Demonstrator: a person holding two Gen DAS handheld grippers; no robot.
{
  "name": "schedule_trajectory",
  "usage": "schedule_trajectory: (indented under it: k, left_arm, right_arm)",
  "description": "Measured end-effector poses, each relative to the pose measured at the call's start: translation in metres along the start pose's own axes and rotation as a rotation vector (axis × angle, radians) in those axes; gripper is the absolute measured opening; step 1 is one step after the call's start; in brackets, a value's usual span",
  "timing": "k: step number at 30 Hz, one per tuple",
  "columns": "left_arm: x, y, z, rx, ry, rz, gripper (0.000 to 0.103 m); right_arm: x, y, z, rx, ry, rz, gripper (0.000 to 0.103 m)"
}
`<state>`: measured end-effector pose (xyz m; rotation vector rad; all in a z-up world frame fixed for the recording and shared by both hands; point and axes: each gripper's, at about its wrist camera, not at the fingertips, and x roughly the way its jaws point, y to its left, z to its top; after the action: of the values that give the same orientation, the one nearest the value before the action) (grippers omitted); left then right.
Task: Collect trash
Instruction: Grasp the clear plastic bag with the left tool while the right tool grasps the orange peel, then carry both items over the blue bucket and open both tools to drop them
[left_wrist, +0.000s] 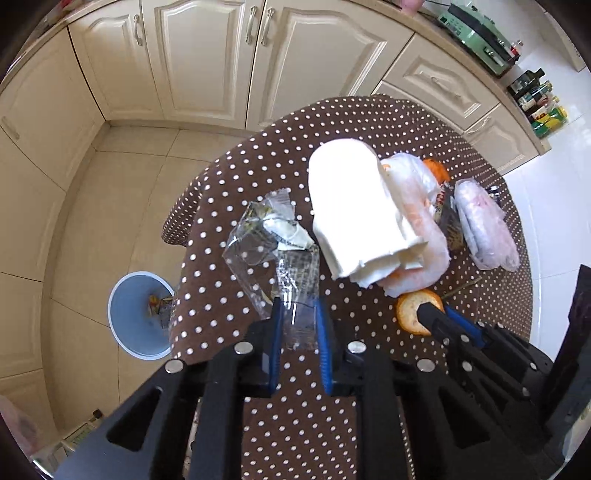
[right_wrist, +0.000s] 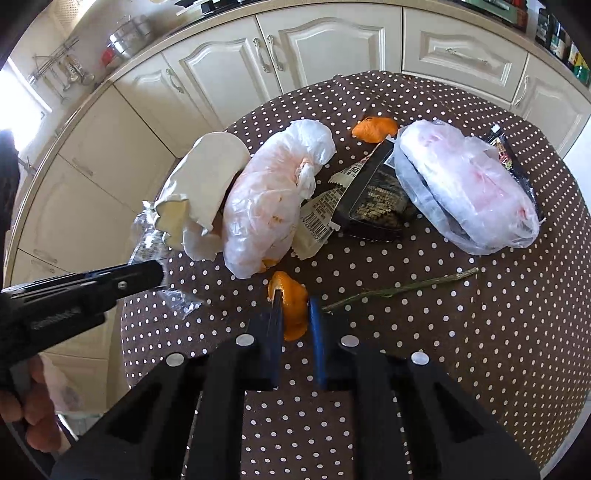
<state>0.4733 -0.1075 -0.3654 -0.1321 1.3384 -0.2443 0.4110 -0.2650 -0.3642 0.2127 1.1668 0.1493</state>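
My left gripper (left_wrist: 298, 308) has its blue fingers around the near end of a clear plastic wrapper (left_wrist: 266, 243) on the brown dotted table (left_wrist: 240, 177); they look shut on it. My right gripper (right_wrist: 295, 306) has its fingers around an orange peel (right_wrist: 291, 306), also in the left wrist view (left_wrist: 412, 310); they look shut on it. A white paper cup (left_wrist: 354, 210) lies on its side against a knotted white bag (right_wrist: 266, 195). A blue trash bin (left_wrist: 138, 314) stands on the floor at the left, below the table edge.
A black snack wrapper (right_wrist: 369, 195), a second plastic bag (right_wrist: 469, 188), another orange peel (right_wrist: 375, 129) and a green stem (right_wrist: 399, 290) lie on the table. Cream cabinets (left_wrist: 207, 59) run behind. A dark chair back (left_wrist: 576, 332) is at the right.
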Motion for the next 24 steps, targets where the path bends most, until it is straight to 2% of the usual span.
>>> schedule_trajectory:
  k: [6, 10, 16, 24]
  left_arm:
    - [-0.024, 0.01, -0.009, 0.016, -0.026, -0.026, 0.016]
    - [-0.039, 0.024, -0.019, 0.022, -0.031, -0.037, 0.016]
    - [-0.061, 0.062, -0.033, 0.011, -0.036, -0.031, 0.016]
    - [-0.094, 0.145, -0.052, -0.048, -0.046, 0.011, 0.016]
  right_arm:
    - [-0.023, 0.011, -0.003, 0.011, -0.041, -0.017, 0.011]
    - [-0.036, 0.033, -0.007, 0.005, -0.06, 0.0, 0.011]
    - [-0.044, 0.091, -0.014, -0.026, -0.075, 0.047, 0.011]
    - [-0.028, 0.18, -0.017, -0.091, -0.072, 0.116, 0.011]
